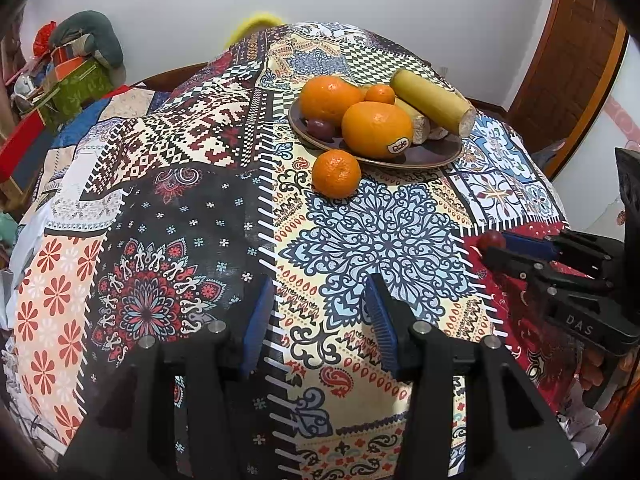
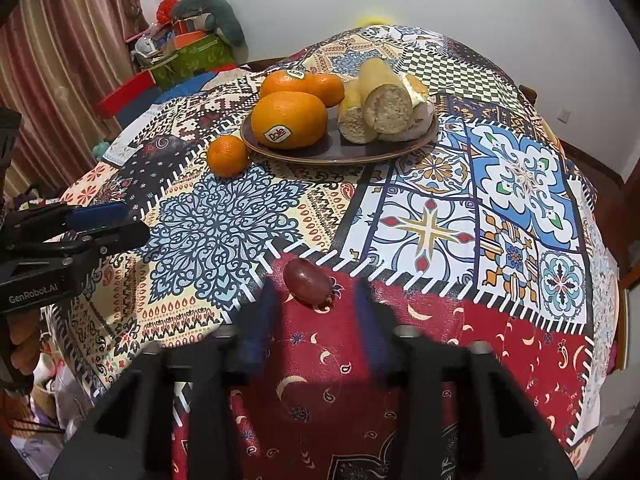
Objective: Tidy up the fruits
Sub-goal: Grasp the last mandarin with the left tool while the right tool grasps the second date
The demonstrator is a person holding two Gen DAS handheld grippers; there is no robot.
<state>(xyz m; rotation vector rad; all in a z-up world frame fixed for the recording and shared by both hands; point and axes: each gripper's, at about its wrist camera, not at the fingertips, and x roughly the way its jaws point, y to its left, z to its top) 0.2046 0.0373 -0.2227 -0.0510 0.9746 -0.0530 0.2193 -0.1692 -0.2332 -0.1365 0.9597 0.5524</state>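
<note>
A brown plate (image 1: 432, 158) (image 2: 400, 148) holds oranges (image 1: 377, 130) (image 2: 289, 120), cut bananas (image 1: 434, 101) (image 2: 386, 104) and a dark grape (image 1: 320, 127). A small mandarin (image 1: 336, 173) (image 2: 227, 156) lies on the cloth, touching the plate's near rim. A dark red grape (image 2: 308, 281) (image 1: 491, 241) lies on the red patch of cloth. My right gripper (image 2: 316, 292) (image 1: 496, 248) is open, its blue fingers either side of the grape and not touching it. My left gripper (image 1: 320, 300) (image 2: 116, 220) is open and empty above the cloth, short of the mandarin.
A patchwork tablecloth (image 1: 180, 240) (image 2: 500, 200) covers the round table. Boxes and cushions (image 1: 76, 72) (image 2: 192, 40) are stacked beyond the far left edge. A wooden door (image 1: 576, 72) stands at the right.
</note>
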